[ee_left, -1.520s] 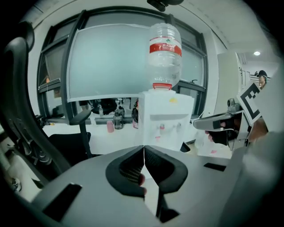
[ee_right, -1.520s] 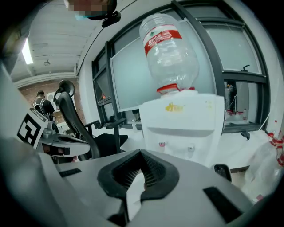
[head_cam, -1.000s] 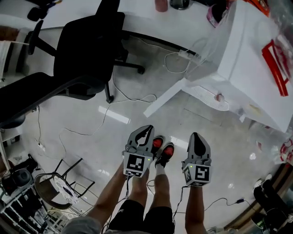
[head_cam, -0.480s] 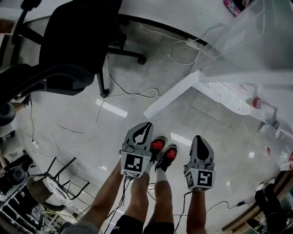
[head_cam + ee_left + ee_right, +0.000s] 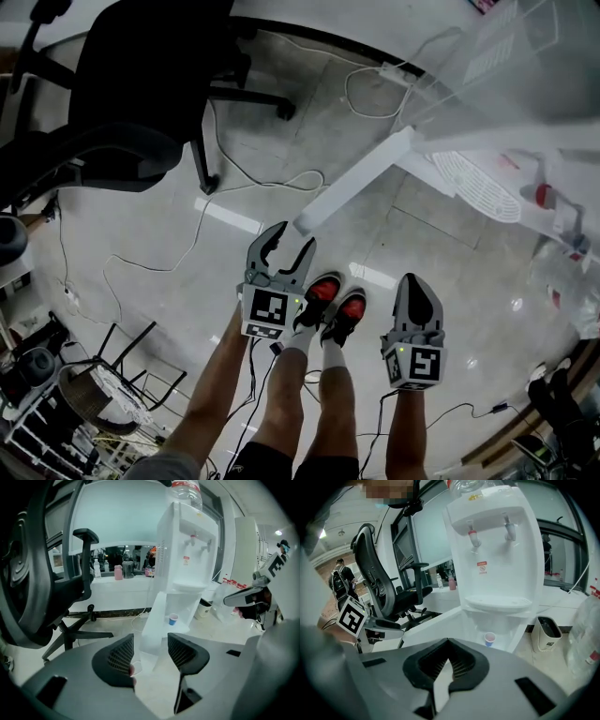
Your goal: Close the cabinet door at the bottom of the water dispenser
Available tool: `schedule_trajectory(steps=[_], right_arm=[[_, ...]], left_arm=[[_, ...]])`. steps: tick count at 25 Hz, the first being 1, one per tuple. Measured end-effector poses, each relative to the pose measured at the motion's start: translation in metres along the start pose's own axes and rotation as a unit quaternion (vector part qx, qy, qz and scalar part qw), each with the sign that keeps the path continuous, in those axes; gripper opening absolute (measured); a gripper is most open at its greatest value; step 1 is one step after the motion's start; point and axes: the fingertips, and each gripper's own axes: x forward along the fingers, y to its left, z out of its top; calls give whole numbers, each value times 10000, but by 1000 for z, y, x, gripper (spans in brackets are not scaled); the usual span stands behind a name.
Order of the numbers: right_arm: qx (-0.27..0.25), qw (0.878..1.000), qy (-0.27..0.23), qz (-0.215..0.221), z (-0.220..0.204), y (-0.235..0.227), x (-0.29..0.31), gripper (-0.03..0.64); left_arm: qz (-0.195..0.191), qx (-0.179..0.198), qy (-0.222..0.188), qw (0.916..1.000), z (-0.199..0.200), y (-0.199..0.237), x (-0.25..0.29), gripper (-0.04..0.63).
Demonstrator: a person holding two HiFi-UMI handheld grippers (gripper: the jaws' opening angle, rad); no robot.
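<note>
Glossy pale floor tiles [image 5: 178, 309] fill the head view, crossed by thin white and black cables [image 5: 281, 202], with a black mesh-backed office chair [image 5: 131, 103] on its star base toward the floor's upper left corner. At the right edge stands the white water dispenser [image 5: 187, 541]. It carries a clear plastic bottle [image 5: 186, 491] on top, and a red tap [image 5: 473, 536] with a second tap [image 5: 509, 530] beside it above the drip tray. A small red-and-white label [image 5: 482, 567] sits on its front panel; its print is too small to read.

The white cabinet door [image 5: 352, 183] at the dispenser's foot stands wide open, swung out over the floor toward the person. Inside the open compartment a small blue paper cup [image 5: 489, 639] stands upright near the front edge. A white waste bin with a black liner [image 5: 547, 633] sits on the floor just beside the dispenser.

The left gripper [image 5: 286, 246] hangs above the floor, short of the door's free end and not touching it. Its jaws have just been opening and stand well apart with nothing between them. The right gripper [image 5: 415, 281] hangs beside it, jaws pressed together and empty. Each bears a cube with a black-and-white square marker. Red-and-black shoes [image 5: 333, 305] stand between the two grippers.
</note>
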Motion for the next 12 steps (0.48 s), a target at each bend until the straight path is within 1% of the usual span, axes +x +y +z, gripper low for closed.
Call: schedule_trajectory(steps=[2,4,8,9,11,12], right_arm=[[-4,10000,-21,-7,-1,0,0,17],[9,10000,-27,-31,-3,0,0,17],[111,9999,5,-119,-11,-2,-1,17],[130,9998,-10,-148,-13,-3,-1,17],[160,9997,-30,-197,-16,-4,-3,17],[186,9996,-29,-221,-18,-5,-5,17]], left_arm=[[-93,52,68,9999,-4,-1,7,241],[-130,117,129,9998,-9,-2,14,245],[-51,195,231,9995,-19,-1,23,245],[6,235,270,9994,-23,0,25,243],[82,331,322,9989,-27,2,27,198],[86,364,333,9987,-28,3,27,191]])
